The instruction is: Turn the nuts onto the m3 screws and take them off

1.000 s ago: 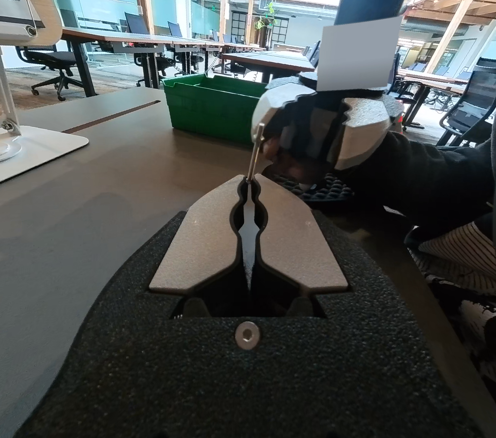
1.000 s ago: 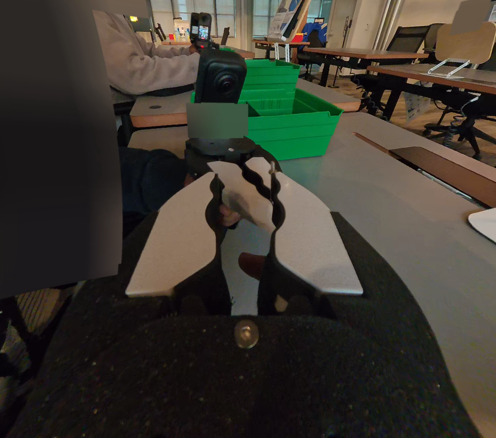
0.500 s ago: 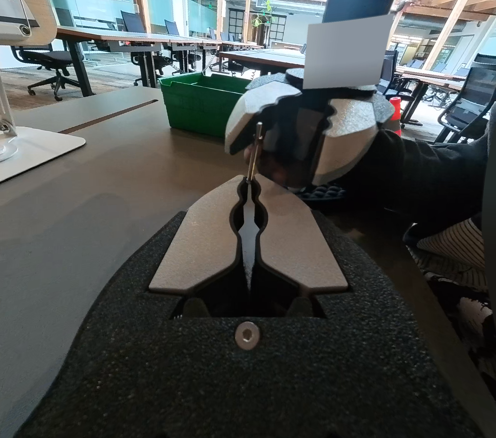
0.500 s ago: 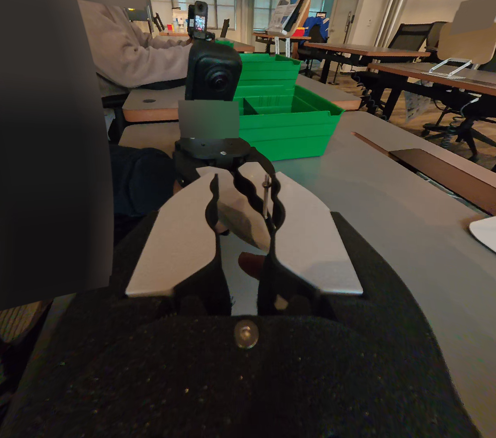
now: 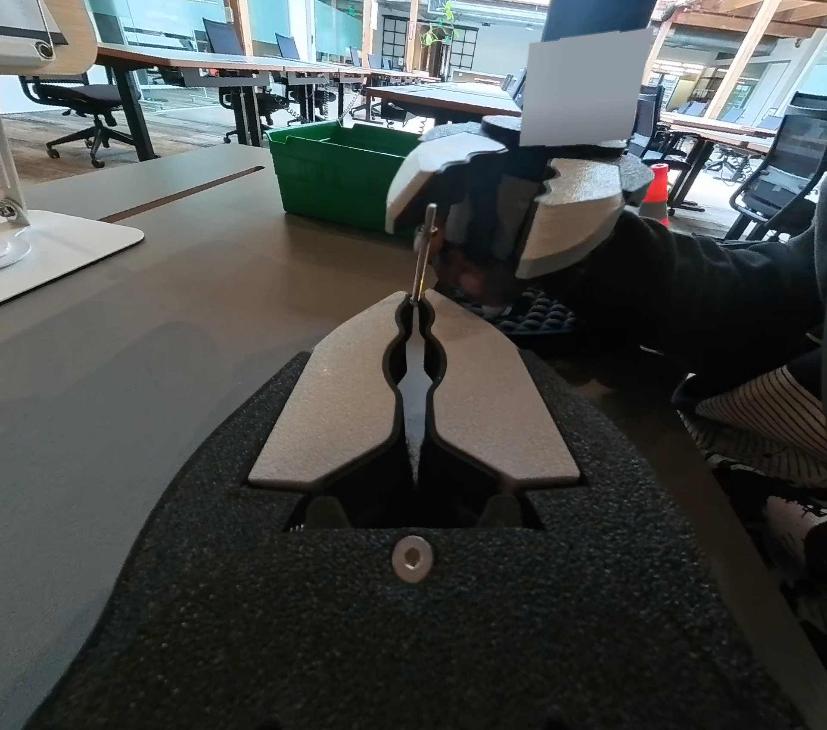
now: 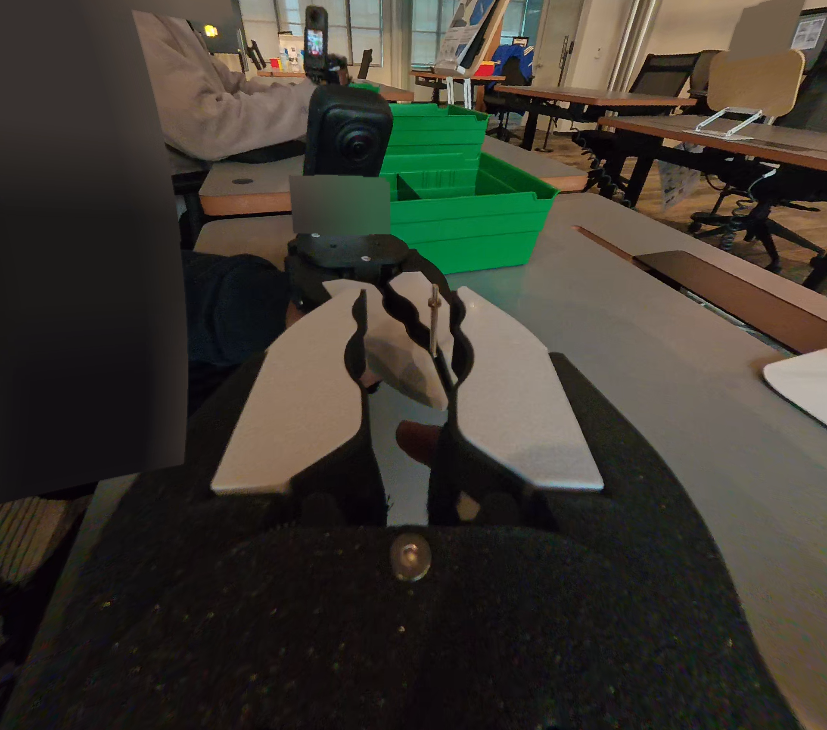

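The m3 screw is standing nearly upright, its lower end pinched at the very tips of the left gripper, whose pale fingers are closing to a narrow slit around the shaft. A small nut is sitting on the thread a little below the top end of the screw (seen in the right wrist view as a slight collar on the shaft). The right gripper is facing the left one with its jaws standing well apart; the screw is rising in the gap, just beside the right-hand finger, and whether that finger is touching the nut cannot be told. A dark sleeve is extending behind the right gripper. Beneath it a black ribbed mat is lying on the grey table. Farther back a green bin with inner dividers is resting on the same table. Beyond, a person in a pale top is sitting at another desk.
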A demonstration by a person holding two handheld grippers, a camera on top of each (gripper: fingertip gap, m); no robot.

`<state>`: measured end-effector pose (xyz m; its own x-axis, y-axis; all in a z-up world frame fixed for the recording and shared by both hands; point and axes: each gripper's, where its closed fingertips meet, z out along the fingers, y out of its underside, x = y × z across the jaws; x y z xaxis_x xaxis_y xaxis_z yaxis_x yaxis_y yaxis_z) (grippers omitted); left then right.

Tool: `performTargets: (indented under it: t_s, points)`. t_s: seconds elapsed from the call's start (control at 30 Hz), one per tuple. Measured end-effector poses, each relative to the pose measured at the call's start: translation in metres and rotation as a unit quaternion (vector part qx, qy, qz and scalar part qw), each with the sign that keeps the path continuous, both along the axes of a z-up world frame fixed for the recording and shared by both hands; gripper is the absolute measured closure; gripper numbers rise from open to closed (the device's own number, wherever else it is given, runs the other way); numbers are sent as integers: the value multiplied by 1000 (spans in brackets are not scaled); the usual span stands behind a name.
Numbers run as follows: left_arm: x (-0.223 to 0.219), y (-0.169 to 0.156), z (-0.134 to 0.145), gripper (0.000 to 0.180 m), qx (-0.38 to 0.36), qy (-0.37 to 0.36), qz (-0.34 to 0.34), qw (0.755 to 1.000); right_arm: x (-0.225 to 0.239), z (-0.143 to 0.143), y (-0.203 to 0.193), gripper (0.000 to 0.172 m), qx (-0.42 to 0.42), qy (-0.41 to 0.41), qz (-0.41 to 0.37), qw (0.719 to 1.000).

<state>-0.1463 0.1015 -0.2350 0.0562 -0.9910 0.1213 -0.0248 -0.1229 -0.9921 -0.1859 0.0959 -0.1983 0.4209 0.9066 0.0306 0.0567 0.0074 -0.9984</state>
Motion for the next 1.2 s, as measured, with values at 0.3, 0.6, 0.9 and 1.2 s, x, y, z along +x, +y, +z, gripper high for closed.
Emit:
performTargets:
  t_s: [0.3, 0.6, 0.9, 1.2]
  points:
    - [-1, 1, 0, 179, -2, -2, 2, 1000, 1, 1, -5, 138, 4, -3, 6, 1000]
    - [0, 0, 0, 179, -1, -1, 1, 1000, 11, 3, -6, 138, 5, 5, -5, 1000]
    - [0, -1, 0, 179, 0, 1, -1, 1000, -10, -5, 0, 137, -2, -17, 11, 1000]
    - [-1, 1, 1, 179, -1, -2, 4, 1000, 4, -3, -12, 138, -5, -5, 11, 1000]
